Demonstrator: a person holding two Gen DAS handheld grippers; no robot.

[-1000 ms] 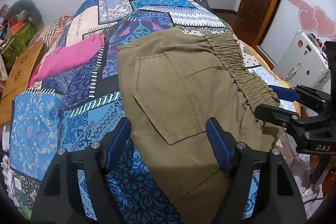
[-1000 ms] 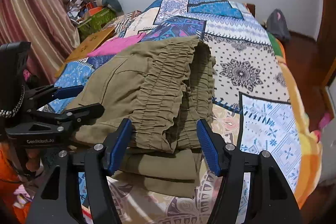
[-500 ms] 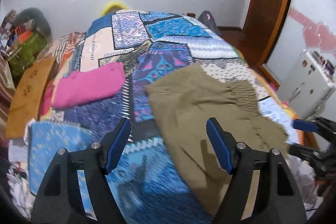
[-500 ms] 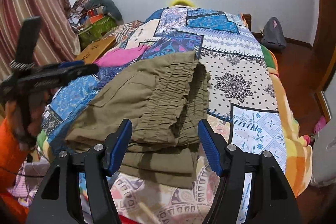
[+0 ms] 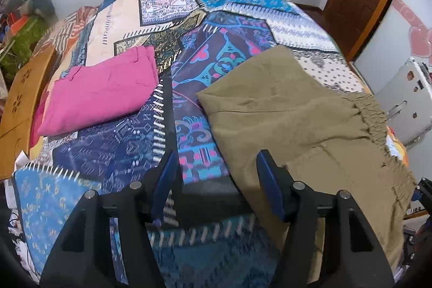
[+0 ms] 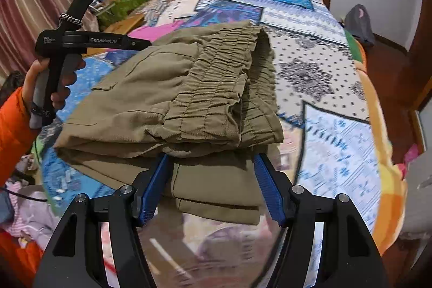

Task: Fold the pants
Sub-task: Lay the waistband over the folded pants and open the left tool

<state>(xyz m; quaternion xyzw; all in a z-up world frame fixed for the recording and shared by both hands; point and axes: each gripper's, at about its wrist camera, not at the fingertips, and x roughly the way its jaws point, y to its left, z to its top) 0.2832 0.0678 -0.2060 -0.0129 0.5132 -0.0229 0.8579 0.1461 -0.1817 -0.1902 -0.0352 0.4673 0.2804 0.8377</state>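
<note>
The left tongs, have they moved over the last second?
Yes. The left tongs pulled back leftward off the folded olive-green pants, toward the folded pink garment, and now hover open above the patchwork bedspread.

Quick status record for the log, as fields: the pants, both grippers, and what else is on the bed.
pants: olive pants folded in layers on the patterned bedspread, elastic waistband on top
left gripper: open, empty, over the bedspread beside the pants' left edge
right gripper: open, empty, at the near edge of the folded stack
other garment: pink folded garment lying apart from the pants, to their left
fold state: folded, nothing gripped
</note>
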